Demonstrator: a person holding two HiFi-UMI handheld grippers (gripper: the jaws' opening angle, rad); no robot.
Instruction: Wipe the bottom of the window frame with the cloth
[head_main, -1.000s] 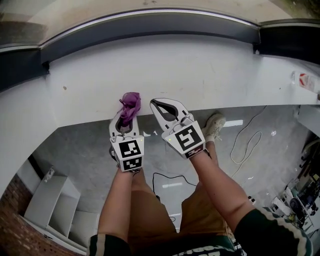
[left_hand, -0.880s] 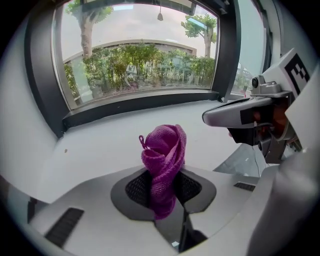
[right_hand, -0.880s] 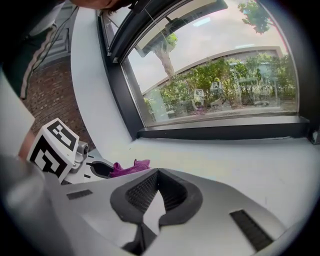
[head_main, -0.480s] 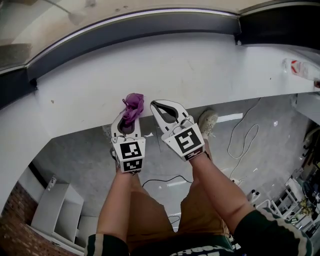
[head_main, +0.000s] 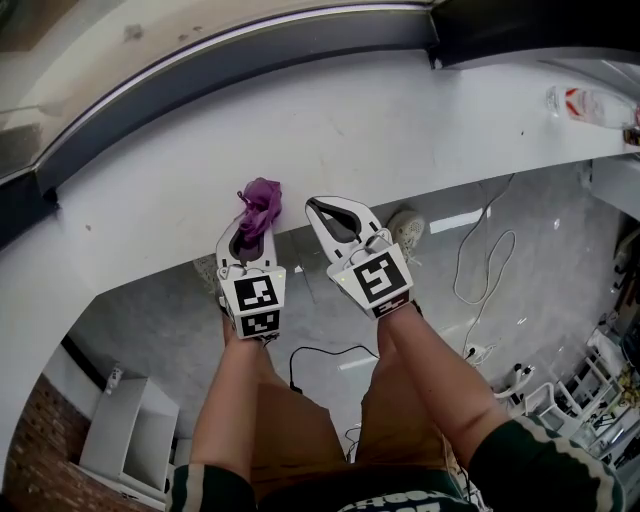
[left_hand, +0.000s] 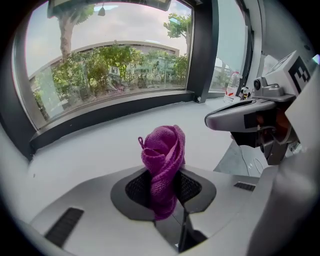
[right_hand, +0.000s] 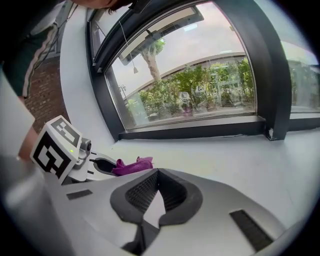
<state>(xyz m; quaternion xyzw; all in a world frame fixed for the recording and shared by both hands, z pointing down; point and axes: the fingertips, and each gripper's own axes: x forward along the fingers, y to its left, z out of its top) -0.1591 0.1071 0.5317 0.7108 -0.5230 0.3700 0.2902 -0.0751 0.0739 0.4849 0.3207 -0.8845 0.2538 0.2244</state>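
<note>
A bunched purple cloth (head_main: 259, 206) sticks out of my left gripper (head_main: 250, 228), which is shut on it just over the front edge of the white sill (head_main: 360, 140). In the left gripper view the cloth (left_hand: 163, 154) stands upright between the pads. My right gripper (head_main: 322, 207) is close beside it on the right, shut with nothing in it, its tips also at the sill's edge. The dark bottom of the window frame (head_main: 250, 60) runs along the far side of the sill, well beyond both grippers. The same frame (right_hand: 200, 131) shows in the right gripper view.
A plastic bottle (head_main: 590, 104) lies on the sill at the far right. Below the sill on the grey floor are loose cables (head_main: 480, 270), a white shelf unit (head_main: 130, 440) at lower left and clutter at lower right. The person's shoe (head_main: 405, 228) is under the right gripper.
The view has swung, so the sill and frame slid leftwards in the picture. Both grippers stay at the sill's front edge, the left still shut on the cloth.
</note>
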